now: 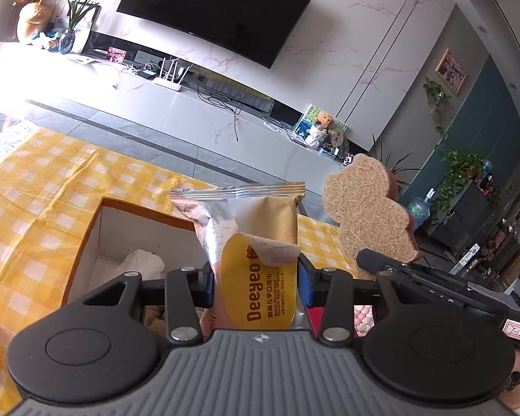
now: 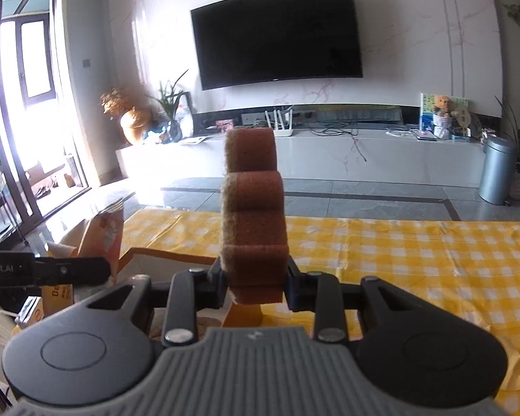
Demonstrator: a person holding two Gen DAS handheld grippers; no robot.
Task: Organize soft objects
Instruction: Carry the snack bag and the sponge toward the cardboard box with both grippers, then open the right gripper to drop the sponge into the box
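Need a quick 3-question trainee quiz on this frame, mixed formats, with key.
1. True or false: the left gripper is shut on a wipes pack.
2. What does the right gripper hold? A) a towel B) a brown sponge C) nothing
3. Fill in: in the left wrist view, the open box sits on a yellow checked ____.

Key: 1 true. 2 B. 3 tablecloth.
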